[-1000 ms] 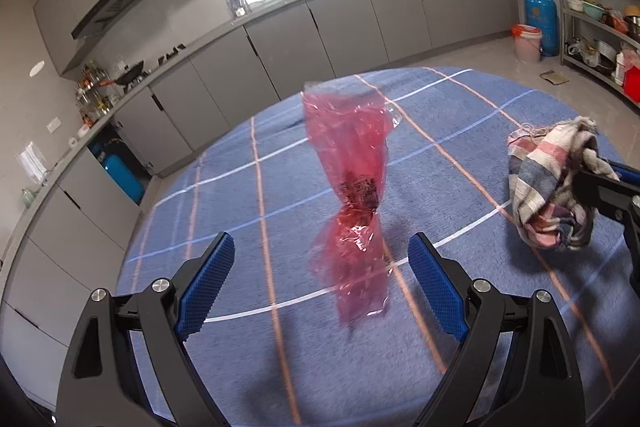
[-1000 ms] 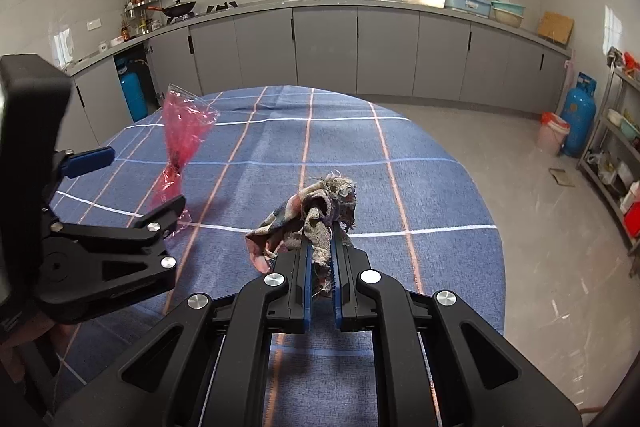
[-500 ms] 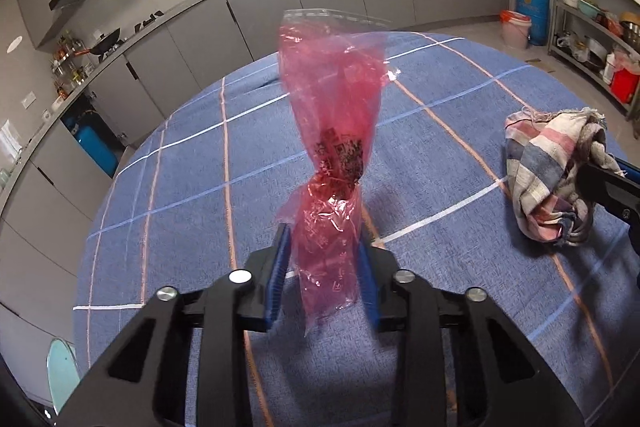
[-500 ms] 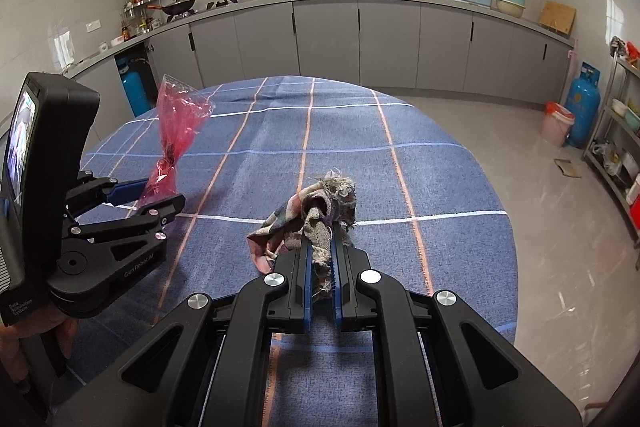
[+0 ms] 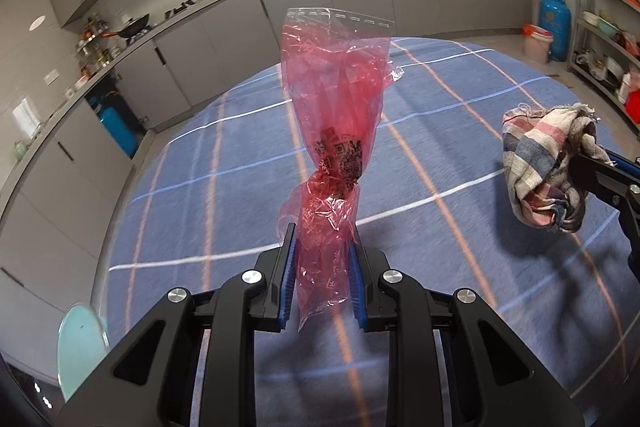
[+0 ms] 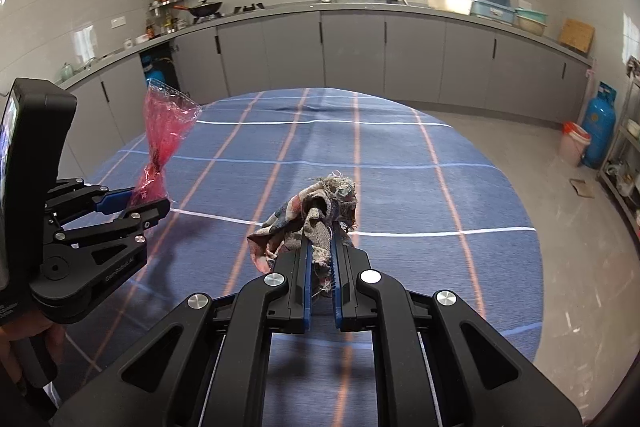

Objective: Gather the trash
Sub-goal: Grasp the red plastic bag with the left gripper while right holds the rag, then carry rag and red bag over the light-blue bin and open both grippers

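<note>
A round table (image 6: 460,195) under a blue cloth crossed by orange and white lines fills the middle of a kitchen, with grey cabinets (image 6: 352,63) curving along the wall behind it. Above the cloth the left gripper (image 5: 322,267) has its jaws closing on the lower end of a red plastic bag (image 5: 336,107); the blue pads sit against either side of the crumpled film. The bag stands up from between the fingers, twisted at a narrow waist and flaring to an open mouth at the top, clear of the cloth. To its right, well apart, the right gripper (image 6: 320,259) has its jaws drawn nearly together on a frayed striped rag (image 6: 312,223), which bunches up beyond the fingertips and hangs above the table.
</note>
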Demonstrator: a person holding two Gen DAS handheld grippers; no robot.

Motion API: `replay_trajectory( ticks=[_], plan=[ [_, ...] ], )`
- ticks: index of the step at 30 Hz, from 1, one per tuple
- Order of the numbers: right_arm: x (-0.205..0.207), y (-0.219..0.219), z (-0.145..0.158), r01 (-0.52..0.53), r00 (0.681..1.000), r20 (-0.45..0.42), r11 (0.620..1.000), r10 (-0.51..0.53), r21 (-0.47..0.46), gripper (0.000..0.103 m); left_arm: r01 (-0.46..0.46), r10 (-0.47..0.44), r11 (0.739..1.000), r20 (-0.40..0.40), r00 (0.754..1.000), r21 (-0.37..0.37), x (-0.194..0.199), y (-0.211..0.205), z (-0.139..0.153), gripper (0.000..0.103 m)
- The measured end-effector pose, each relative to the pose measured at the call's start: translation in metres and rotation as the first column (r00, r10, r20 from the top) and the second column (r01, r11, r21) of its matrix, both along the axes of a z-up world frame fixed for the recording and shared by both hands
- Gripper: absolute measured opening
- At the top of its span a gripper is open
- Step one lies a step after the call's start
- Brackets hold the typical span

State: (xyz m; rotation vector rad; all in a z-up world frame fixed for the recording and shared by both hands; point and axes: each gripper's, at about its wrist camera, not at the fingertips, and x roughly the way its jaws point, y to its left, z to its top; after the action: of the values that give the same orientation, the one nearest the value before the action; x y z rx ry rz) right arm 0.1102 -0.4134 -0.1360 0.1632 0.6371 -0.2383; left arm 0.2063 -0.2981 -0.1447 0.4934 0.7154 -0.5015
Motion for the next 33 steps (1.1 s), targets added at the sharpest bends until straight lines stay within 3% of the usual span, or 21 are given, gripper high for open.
replay_trajectory(
  ticks=[33],
  plan=[
    [0.019,0.101,0.028,-0.202,0.978,0.034,0.976,0.205,-0.076,0.008,-0.168,0.171,0.984,0.062,0.983,-0.062,-0.009,0.114,0.029,0.023]
  ],
)
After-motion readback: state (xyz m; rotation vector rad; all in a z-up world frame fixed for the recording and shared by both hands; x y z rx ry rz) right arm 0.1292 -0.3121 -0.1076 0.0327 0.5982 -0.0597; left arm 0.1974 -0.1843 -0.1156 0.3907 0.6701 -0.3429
